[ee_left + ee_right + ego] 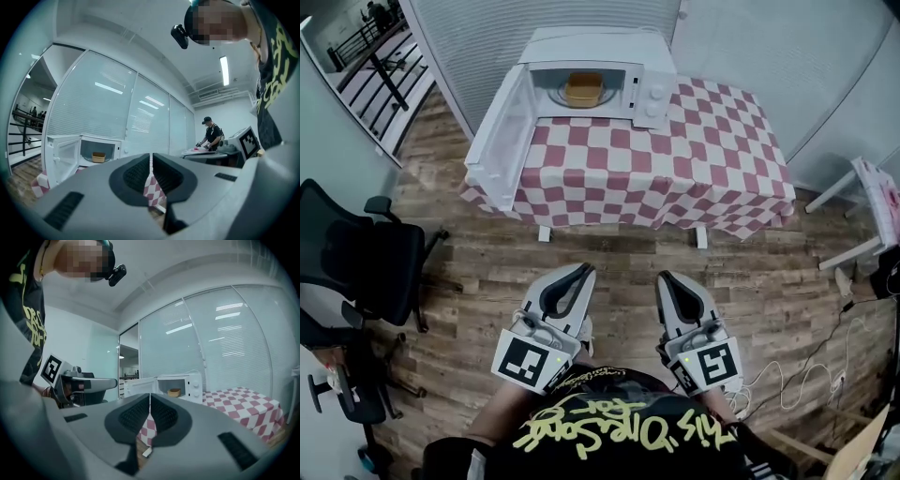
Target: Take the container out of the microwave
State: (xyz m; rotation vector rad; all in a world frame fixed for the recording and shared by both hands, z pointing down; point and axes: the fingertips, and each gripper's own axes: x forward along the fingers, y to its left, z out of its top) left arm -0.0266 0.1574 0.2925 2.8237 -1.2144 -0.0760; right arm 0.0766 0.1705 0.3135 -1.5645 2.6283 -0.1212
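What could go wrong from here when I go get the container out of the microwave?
The door hangs open past the table edge, so the left gripper could bump it going in. Both it and the right gripper are shut; unopened jaws would likely shove the container deeper into the microwave.

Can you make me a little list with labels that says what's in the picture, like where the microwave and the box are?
Microwave: white microwave, standing on the red-and-white checked tablecloth
Door: white microwave door, swung wide open
Container: tan plastic container, inside the microwave
Grippers: left gripper and right gripper, both shut, holding nothing, short of the table
Nearby: black office chair on the wooden floor
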